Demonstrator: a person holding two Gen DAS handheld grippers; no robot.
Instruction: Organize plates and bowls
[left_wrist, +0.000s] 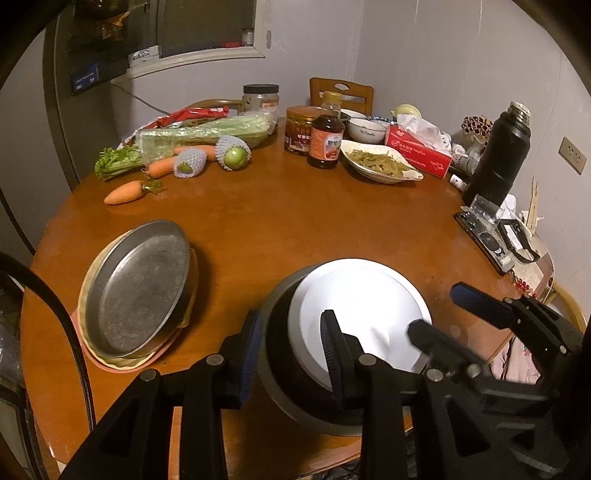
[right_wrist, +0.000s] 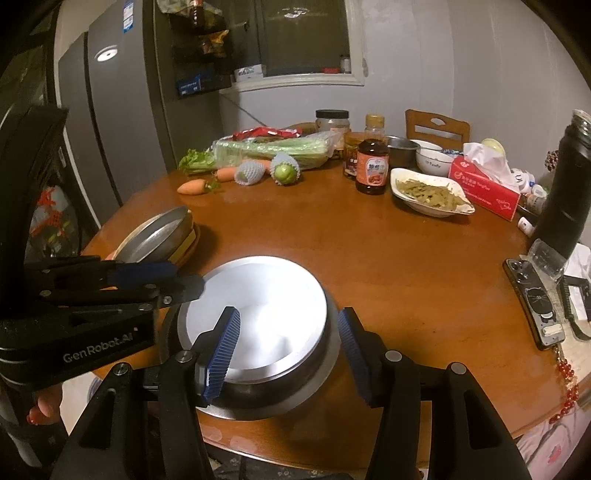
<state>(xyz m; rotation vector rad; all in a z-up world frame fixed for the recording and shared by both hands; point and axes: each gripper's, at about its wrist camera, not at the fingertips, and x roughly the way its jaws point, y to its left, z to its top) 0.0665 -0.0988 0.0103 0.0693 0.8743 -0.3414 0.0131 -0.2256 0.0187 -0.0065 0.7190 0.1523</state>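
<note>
A shiny round steel bowl (right_wrist: 255, 325), upturned on the round wooden table (right_wrist: 369, 258), is straddled at lower centre by the parted right gripper (right_wrist: 291, 350). Its rim is likewise spanned by the open left gripper (left_wrist: 291, 354).

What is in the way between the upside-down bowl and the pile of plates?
Nothing visible. Only bare table lies between the bowl and the plates. Both hand-held grippers, right and left, straddle the bowl's edge.

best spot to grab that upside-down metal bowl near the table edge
Grip the upturned metal bowl across its sloped side wall, below the flat base, coming from the near table edge. The base is too wide and flat to pinch; the right hand-held gripper already straddles one side, open.
</note>
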